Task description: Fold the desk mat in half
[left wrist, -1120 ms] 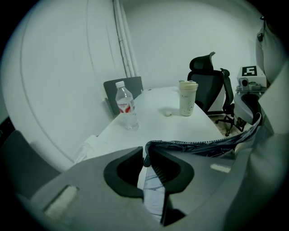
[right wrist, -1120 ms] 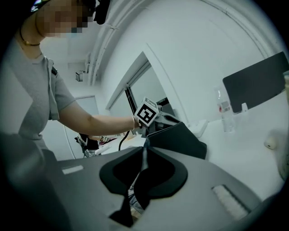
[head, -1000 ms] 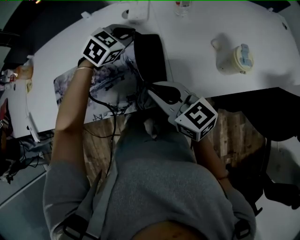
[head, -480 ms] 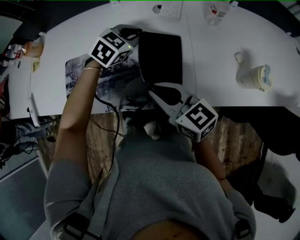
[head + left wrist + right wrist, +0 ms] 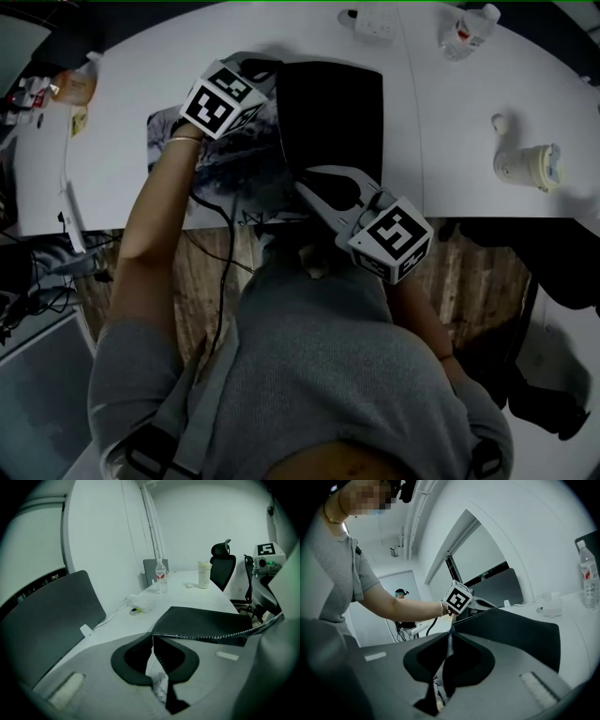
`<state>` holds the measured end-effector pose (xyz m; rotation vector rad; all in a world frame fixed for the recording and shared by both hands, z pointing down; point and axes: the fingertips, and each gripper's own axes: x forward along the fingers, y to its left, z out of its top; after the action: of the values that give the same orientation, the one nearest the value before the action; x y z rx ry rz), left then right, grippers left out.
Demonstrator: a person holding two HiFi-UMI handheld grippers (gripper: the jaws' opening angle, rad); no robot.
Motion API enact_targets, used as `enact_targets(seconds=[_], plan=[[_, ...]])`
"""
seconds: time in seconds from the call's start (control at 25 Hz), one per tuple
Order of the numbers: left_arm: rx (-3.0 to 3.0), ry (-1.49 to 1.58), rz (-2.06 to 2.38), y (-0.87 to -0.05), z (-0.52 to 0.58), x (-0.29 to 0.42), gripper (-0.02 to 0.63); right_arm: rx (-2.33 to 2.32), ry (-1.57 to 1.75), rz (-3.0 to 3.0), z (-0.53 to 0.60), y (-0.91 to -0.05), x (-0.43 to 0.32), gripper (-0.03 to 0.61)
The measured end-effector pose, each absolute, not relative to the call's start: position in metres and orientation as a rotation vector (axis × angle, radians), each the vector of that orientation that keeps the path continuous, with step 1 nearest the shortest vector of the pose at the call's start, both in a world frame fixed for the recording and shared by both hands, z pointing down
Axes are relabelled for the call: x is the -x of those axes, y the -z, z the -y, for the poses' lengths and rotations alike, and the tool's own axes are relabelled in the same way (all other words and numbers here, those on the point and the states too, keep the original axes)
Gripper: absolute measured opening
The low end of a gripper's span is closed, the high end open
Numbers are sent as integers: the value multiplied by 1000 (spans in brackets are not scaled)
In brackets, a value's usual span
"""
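The desk mat lies on the white table (image 5: 122, 187), printed face (image 5: 216, 169) up on the left. Its other part is turned over, so the black underside (image 5: 328, 112) shows. My left gripper (image 5: 274, 71) holds the folded-over edge at the far side. Its jaws have just been closing, and the stitched mat edge (image 5: 201, 636) is pinched between them at the left gripper (image 5: 152, 638). My right gripper (image 5: 302, 184) is shut on the same edge at the near side. In the right gripper view the black flap (image 5: 511, 630) rises from the right gripper (image 5: 450, 637).
A pale lidded cup (image 5: 530, 165) stands at the right of the table, with a water bottle (image 5: 466, 26) and a power strip (image 5: 375, 24) at the far edge. Small items (image 5: 75, 86) lie at the far left. The table's near edge runs just under the right gripper.
Both grippers have carried the mat's lifted edge leftward over the printed face. The black underside now shows much wider and less of the print is visible.
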<state>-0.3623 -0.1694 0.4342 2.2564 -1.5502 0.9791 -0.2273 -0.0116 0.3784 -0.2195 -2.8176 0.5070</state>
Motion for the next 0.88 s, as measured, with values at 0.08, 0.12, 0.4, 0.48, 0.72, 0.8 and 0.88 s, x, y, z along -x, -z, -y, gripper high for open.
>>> enact_targets(seconds=[0.08,0.12,0.4,0.48,0.72,0.8,0.88], plan=[[-2256,-955,1560,-435,163,370,15,233,-499,2813,4,-381,235,35],[-2255,-952,1565,-436,159,374,15,235,-496,2809,1,-380,239,35],[-2238,-931,1585,-441,130,405,14,274,-469,2788,-28,-383,269,34],[-2231,-937,1585,-443,120,415,14,278,-471,2782,-37,-384,278,34],[-2203,-932,1609,-452,93,446,15,283,-452,2756,-59,-391,305,34],[-2194,-933,1607,-455,84,454,14,297,-449,2747,-67,-391,313,34],[-2189,-938,1609,-458,76,461,14,326,-437,2738,-77,-392,319,34]])
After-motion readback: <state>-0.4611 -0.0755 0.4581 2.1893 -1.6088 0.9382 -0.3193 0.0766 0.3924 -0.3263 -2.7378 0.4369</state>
